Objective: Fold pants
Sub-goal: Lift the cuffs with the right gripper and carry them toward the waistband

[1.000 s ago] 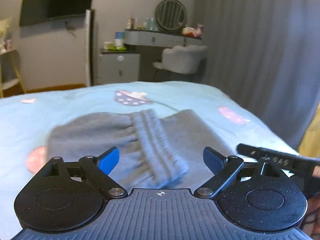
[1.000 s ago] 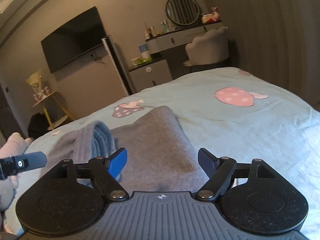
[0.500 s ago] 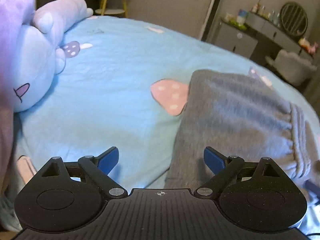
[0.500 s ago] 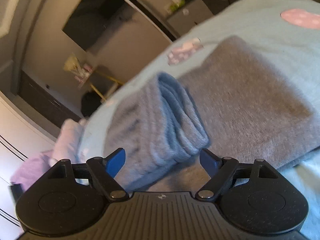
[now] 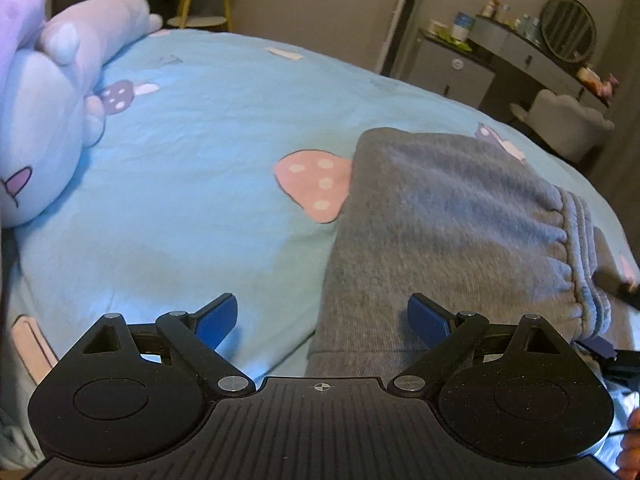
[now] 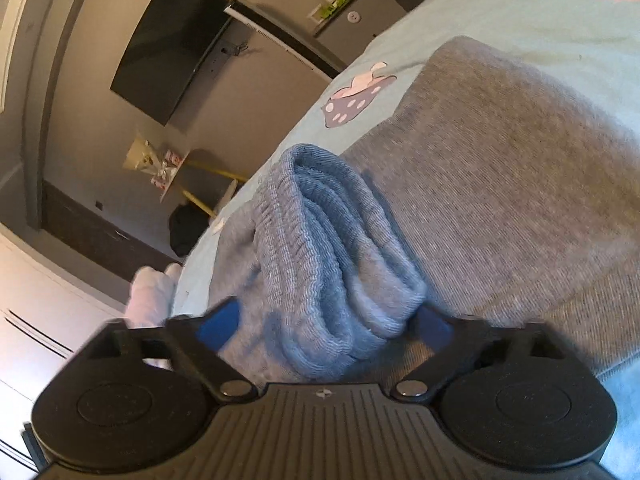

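The soft grey knitted pants (image 5: 448, 216) lie already folded into a compact bundle on the pale blue bedspread with pink mushroom prints (image 5: 192, 184), their ribbed, gathered waistband (image 6: 332, 264) doubled over on top. The left gripper (image 5: 322, 318) stands wide apart and empty, low at the bundle's near left edge, one blue-padded finger over bare bedspread and the other over grey cloth. The right gripper (image 6: 326, 326) is also spread, its fingers straddling the near end of the ribbed waistband without visibly pinching it. Judging by this, the work is at a late fold or final tidying. The next move probably calls for closing on the waistband end and the bundle's edge together, then lifting both evenly so the layers do not slip apart. A large lilac plush toy (image 5: 44, 92) rests well apart at the left.
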Available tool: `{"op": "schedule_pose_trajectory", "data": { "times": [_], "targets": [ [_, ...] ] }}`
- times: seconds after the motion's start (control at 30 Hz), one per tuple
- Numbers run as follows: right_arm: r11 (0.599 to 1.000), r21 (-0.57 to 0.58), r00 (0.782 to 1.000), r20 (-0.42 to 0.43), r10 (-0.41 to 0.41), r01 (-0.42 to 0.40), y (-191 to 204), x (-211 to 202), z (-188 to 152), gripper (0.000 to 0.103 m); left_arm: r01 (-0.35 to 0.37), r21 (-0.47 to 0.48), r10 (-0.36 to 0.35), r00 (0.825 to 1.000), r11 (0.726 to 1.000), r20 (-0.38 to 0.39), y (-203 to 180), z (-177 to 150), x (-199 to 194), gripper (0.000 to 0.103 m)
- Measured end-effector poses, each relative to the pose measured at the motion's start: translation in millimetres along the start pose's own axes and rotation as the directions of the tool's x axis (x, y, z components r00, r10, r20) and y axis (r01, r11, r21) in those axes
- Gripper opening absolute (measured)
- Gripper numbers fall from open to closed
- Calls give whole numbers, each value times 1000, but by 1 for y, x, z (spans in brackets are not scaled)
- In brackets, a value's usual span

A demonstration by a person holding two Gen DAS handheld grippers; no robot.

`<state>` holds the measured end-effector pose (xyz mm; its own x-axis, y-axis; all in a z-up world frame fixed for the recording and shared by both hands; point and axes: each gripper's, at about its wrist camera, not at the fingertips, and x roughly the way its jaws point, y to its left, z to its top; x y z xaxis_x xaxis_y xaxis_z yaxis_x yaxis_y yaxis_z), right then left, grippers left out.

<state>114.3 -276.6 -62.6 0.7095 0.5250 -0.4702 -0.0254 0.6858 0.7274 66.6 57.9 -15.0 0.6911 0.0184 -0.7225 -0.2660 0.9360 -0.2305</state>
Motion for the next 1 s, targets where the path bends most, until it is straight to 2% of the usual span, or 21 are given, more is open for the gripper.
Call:
{"op": "schedule_pose_trajectory", "data": {
  "times": [0.03,0.07,0.1,0.2,0.27,0.37,0.43,0.5,0.53,0.63,0.73,0.83,1.0],
  "targets": [
    [1000,-5,1000,2,-4,4,-1,-2,0,61,2,-13,-2,1000,1000,-1,2,0,0,96],
    [1000,14,1000,9,5,-5,-3,-4,1,55,4,-23,-4,1000,1000,-2,3,0,0,96],
    [999,41,1000,17,17,-18,-7,-6,1,55,4,-30,-4,1000,1000,-4,4,1,1,96],
    [998,62,1000,4,28,-29,-10,-4,0,64,0,-31,-1,1000,1000,-10,2,0,1,96],
    [998,46,999,-8,37,-36,-6,0,-2,77,-1,-23,1,1000,1000,-9,1,0,1,96],
    [998,43,999,-5,47,-47,0,1,-4,82,-3,-17,3,1000,1000,-7,-1,-1,0,96],
    [997,53,998,0,58,-58,-1,0,-4,81,-7,-13,7,1000,1000,-9,-2,-2,0,96],
    [996,64,998,15,58,-58,-5,-4,-4,70,-7,-12,7,1000,1000,-11,-2,-2,0,96],
    [996,76,998,29,49,-51,-8,-7,-4,60,-8,-13,8,1000,1000,-11,-2,-2,0,96],
    [992,114,998,24,50,-53,-16,-6,0,60,-6,-22,6,1000,1000,-15,0,-1,0,96],
    [996,81,999,14,38,-39,-11,-4,2,68,-6,-28,6,1000,1000,-20,1,-1,2,96],
    [997,74,1000,11,24,-24,-12,-4,4,72,-4,-30,4,1000,1000,-20,2,-1,2,96],
    [991,132,999,35,34,-38,-22,-4,6,73,-1,-32,0,1000,999,-22,3,0,3,96]
  ]
}}
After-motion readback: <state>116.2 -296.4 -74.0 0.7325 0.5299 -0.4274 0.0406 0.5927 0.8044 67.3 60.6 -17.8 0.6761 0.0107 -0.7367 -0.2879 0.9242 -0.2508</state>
